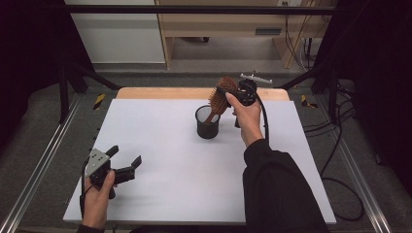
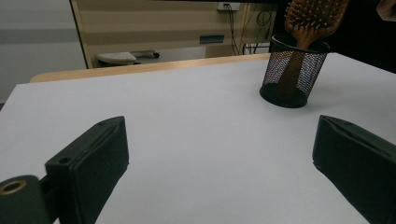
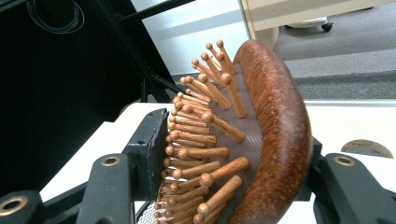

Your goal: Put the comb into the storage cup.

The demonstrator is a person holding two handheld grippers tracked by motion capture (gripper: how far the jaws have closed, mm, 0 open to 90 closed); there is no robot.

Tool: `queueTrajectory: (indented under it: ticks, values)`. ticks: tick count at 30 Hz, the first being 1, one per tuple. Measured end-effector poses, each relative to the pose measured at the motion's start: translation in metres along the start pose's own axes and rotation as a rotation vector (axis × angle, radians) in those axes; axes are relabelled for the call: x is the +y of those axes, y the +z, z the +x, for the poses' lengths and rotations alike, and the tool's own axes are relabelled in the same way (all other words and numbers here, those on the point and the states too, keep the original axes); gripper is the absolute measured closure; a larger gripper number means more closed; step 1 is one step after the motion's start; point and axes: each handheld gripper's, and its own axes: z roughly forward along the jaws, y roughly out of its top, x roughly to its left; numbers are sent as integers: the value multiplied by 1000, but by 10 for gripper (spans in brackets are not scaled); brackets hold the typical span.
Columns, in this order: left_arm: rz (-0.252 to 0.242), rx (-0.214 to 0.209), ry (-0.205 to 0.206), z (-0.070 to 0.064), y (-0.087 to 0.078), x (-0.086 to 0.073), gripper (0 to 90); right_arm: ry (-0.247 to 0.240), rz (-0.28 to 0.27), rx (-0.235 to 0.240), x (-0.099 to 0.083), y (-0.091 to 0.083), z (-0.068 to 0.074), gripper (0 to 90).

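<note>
A wooden paddle hairbrush [image 1: 219, 98] stands handle-down in a black mesh cup [image 1: 207, 123] near the middle back of the white table. My right gripper [image 1: 232, 92] is shut on the brush head, one jaw against the wooden pins and one against the rounded back, as the right gripper view shows on the brush [image 3: 252, 140]. My left gripper [image 1: 125, 160] rests open near the table's front left corner, with nothing between its fingers. In the left gripper view the cup [image 2: 293, 72] and brush [image 2: 314, 19] stand far off at the upper right.
The white table top [image 1: 160, 141] has a wooden strip along its far edge. Metal rails run along both sides. A wooden cabinet and cables stand on the floor beyond the table.
</note>
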Motion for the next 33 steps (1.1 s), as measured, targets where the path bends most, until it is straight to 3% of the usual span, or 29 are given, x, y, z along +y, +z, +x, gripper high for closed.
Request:
queueTrajectory:
  ticks: [33]
  values:
    - [3,-2,5,-2,1,0,41,-35,18,-11,2,-3,-2,370]
